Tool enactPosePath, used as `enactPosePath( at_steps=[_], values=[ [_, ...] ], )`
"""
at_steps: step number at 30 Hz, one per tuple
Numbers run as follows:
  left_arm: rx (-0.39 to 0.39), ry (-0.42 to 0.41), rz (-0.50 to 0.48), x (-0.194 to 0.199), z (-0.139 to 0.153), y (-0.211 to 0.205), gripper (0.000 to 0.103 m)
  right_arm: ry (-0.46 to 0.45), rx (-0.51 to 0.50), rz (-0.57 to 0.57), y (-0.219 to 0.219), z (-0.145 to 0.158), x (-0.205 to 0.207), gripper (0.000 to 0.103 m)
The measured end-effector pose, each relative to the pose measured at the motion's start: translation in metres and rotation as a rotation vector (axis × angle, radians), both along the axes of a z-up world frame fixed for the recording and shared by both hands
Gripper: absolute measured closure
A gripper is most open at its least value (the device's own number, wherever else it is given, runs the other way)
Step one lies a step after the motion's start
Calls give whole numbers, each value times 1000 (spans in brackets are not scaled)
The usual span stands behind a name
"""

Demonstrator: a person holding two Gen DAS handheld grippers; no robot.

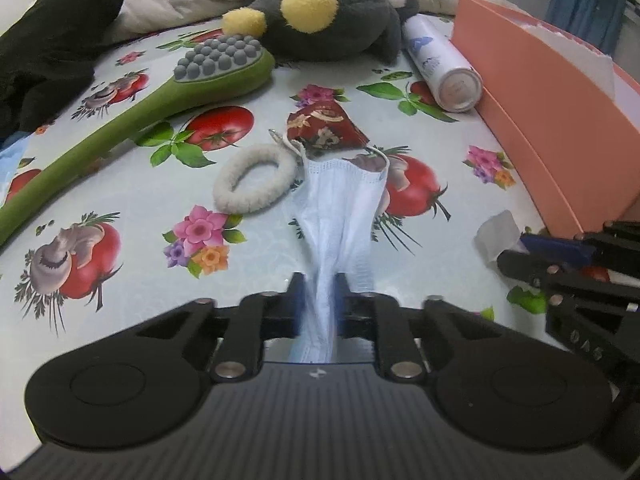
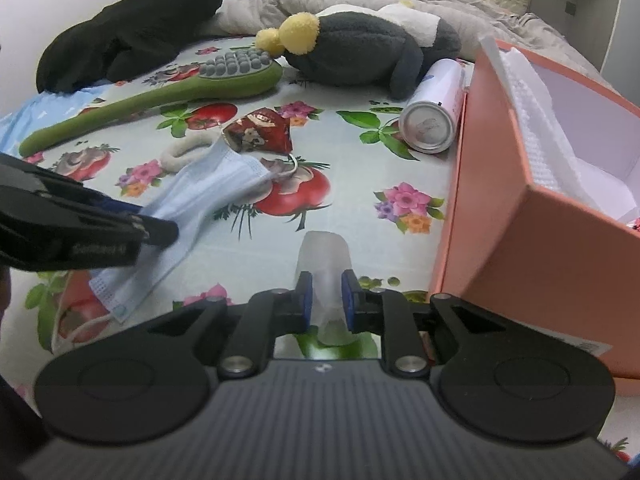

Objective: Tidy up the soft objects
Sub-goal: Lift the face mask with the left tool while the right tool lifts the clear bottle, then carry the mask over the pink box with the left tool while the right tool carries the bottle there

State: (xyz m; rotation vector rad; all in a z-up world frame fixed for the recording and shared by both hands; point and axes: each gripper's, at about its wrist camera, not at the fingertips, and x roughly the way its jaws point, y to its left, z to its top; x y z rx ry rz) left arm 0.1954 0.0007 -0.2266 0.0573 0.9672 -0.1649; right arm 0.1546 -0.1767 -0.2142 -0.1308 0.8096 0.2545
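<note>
We see the left gripper (image 1: 319,284) pinching the blue face mask (image 1: 340,208) on the printed tablecloth (image 1: 120,196); the right gripper (image 2: 326,290) clamps a translucent plastic piece (image 2: 326,264) beside the orange box (image 2: 520,216).

Soft, even indoor light with faint shadows. Strong fisheye bending at both views' edges. The face mask (image 1: 340,208) blurs near the lens
</note>
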Motion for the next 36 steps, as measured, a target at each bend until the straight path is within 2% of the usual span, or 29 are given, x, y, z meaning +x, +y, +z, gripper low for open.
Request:
enactPosePath(
  at_steps=[5, 8, 13, 15, 21, 36],
  values=[
    [-61, 1, 56, -5, 13, 5, 95, -14, -46, 8, 7, -3, 1, 85],
    [-131, -17, 98, -14, 32, 13, 95, -10, -48, -7, 6, 1, 2, 87],
    [-200, -79, 133, -28, 70, 21, 95, 1, 23, -34, -2, 22, 4, 88],
    [-216, -101, 133, -31, 84, 22, 95, -12, 21, -40, -1, 30, 3, 88],
    [-248, -143, 129, -41, 116, 21, 95, -40, 56, -46, -4, 58, -1, 88],
    [-259, -158, 86, -81, 163, -7, 95, -104, 150, -89, -34, 126, -42, 88]
  ],
)
